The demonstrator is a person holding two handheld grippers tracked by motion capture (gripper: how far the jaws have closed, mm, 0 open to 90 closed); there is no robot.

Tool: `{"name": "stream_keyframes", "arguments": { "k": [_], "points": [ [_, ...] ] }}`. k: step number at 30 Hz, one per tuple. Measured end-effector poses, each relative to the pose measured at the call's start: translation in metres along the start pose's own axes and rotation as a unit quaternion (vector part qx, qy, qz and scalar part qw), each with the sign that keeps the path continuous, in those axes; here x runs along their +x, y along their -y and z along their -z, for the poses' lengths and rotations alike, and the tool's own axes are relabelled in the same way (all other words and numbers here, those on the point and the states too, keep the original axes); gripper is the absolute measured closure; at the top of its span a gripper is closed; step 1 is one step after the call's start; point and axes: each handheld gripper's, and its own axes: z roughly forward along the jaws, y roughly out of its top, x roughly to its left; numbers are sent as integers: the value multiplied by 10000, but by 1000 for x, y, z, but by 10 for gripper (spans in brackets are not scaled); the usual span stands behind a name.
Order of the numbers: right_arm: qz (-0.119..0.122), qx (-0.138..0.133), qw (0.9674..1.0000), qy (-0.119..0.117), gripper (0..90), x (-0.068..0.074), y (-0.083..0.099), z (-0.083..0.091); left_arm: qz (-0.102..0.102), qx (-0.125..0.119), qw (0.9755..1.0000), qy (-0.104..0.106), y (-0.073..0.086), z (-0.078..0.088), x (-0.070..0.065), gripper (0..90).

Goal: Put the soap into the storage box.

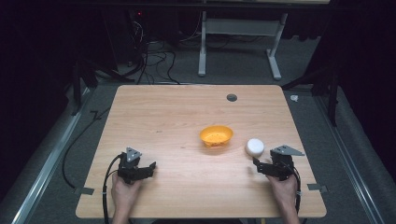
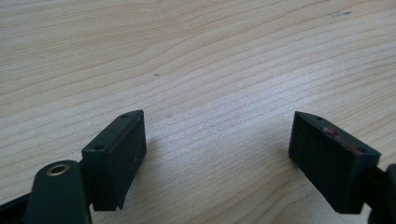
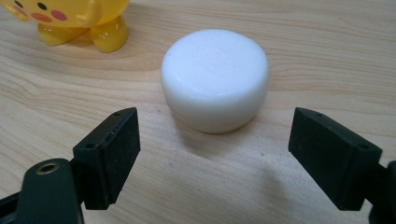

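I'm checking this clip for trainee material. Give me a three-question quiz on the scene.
1. True or false: the right gripper is shut on the white puck.
2. Which is nearer the right gripper: A, the yellow bowl; B, the white puck?
3. What lies between the jaws of the left gripper?

Key: 1, false: its jaws stand open, the puck just ahead, untouched. 2, B. 3, bare wooden table.

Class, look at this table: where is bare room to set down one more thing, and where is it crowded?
Free: the far half of the table beyond the yellow bowl, and the near middle between left gripper and right gripper. Crowded: right of centre, where bowl, white puck and right gripper cluster.
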Motion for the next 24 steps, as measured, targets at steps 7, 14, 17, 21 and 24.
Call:
{"name": "stream_keyframes", "arguments": {
  "k": [7, 14, 17, 21, 24],
  "points": [
    [88, 54, 9999, 32, 151, 3, -8, -4, -1, 2, 10000, 0, 0, 0, 0, 197],
    [123, 16, 9999, 64, 146, 3, -16, -5, -2, 2, 10000, 0, 0, 0, 0, 197],
    [180, 56, 9998, 66, 143, 4, -21, -8, -2, 2, 10000, 0, 0, 0, 0, 197],
    [229, 55, 9997, 71, 140, 5, -25, -11, -1, 2, 10000, -1, 0, 0, 0, 197],
    [247, 38, 9997, 71, 138, 6, -29, -13, -2, 3, 10000, 0, 0, 0, 0, 197]
  ]
}}
